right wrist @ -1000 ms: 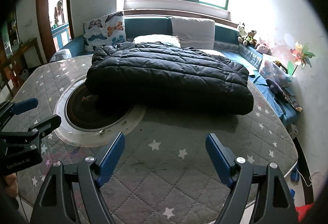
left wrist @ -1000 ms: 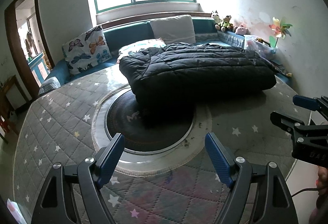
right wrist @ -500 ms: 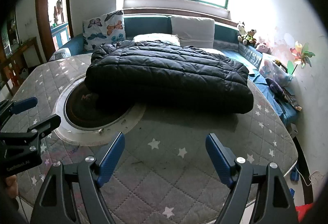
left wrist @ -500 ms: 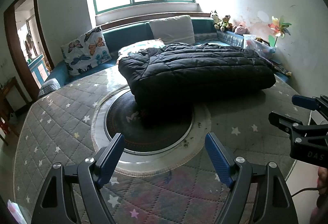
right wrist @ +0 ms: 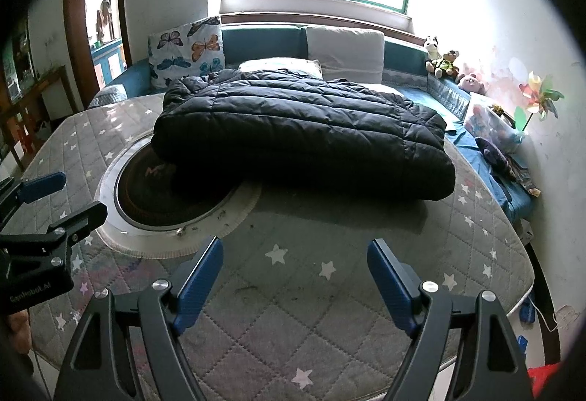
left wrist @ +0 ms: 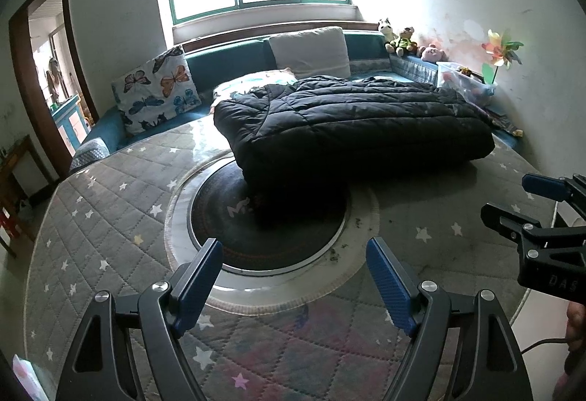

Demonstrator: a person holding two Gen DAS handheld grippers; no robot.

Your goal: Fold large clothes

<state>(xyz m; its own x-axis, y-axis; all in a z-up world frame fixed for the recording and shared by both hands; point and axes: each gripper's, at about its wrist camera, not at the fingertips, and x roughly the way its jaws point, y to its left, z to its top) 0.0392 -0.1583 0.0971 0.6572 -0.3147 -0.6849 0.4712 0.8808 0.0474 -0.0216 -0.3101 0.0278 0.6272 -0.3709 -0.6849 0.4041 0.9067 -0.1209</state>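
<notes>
Quilted star mat [right wrist: 329, 291] bears folded black jacket [right wrist: 304, 129] beside cushions [right wrist: 186, 49].

A large round table [right wrist: 366, 309] fills the lower and middle frame, covered by a grey quilted cloth [left wrist: 110, 217] printed with white stars. At its centre, left of middle in the right wrist view, a dark round turntable [right wrist: 146, 188] sits inside a pale ring. A black puffer coat [right wrist: 300, 129], folded into a thick block, lies across the far half, overlapping the turntable's far edge.
</notes>
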